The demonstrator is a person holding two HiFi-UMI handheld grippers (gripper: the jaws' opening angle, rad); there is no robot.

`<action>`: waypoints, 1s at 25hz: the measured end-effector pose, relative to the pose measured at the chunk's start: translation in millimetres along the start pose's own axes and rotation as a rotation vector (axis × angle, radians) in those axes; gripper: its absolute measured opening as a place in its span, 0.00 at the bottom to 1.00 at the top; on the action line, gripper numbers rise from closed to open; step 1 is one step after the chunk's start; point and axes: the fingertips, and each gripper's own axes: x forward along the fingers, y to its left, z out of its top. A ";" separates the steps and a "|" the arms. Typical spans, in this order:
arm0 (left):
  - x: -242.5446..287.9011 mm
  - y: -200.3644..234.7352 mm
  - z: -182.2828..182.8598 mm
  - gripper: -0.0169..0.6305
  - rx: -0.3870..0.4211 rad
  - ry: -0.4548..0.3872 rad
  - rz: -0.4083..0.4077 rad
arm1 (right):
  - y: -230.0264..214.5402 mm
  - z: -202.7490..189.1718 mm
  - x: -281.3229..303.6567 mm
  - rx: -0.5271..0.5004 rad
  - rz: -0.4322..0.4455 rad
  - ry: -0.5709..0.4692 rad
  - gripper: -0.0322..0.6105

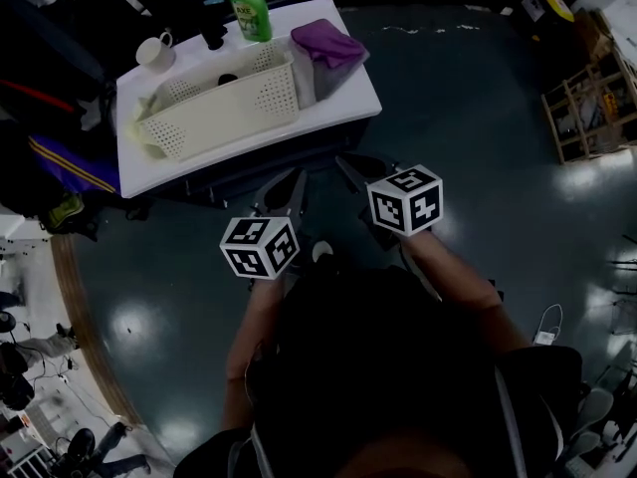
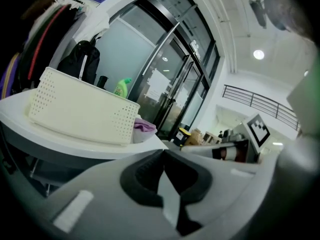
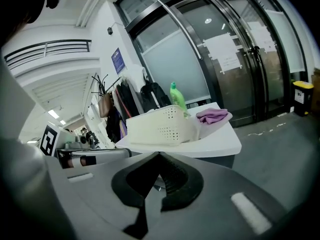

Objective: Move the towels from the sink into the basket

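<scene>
A purple towel [image 1: 328,40] lies bunched in a small grey sink tub [image 1: 330,78] at the right end of a white table [image 1: 338,113]. Beside it on the left stands a cream perforated basket [image 1: 224,103], with a pale cloth [image 1: 136,119] hanging at its left end. My left gripper [image 1: 295,181] and right gripper [image 1: 347,167] hover side by side just short of the table's near edge, both shut and holding nothing. The left gripper view shows the shut left gripper [image 2: 162,152], the basket [image 2: 80,109] and the towel [image 2: 144,126] ahead. From the right gripper [image 3: 159,154] I see the basket [image 3: 160,126] and the towel [image 3: 213,115].
A green bottle [image 1: 249,8], a white mug [image 1: 154,52] and a dark object [image 1: 214,34] stand behind the basket. Bags and clothing crowd the table's left side [image 1: 60,157]. Wooden crates [image 1: 587,108] stand far right on the glossy dark floor. Glass doors [image 3: 240,49] are beyond the table.
</scene>
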 end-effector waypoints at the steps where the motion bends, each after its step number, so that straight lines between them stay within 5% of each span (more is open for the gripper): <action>1: 0.0 4.0 1.7 0.04 0.001 0.002 -0.005 | -0.2 2.1 3.7 0.000 -0.007 -0.001 0.05; 15: 17.2 35.7 15.7 0.04 -0.041 0.005 -0.049 | -13.9 18.0 29.1 -0.011 -0.081 0.031 0.05; 25: 45.6 45.4 38.8 0.04 0.005 0.003 -0.019 | -50.9 53.9 60.0 -0.036 -0.076 0.005 0.05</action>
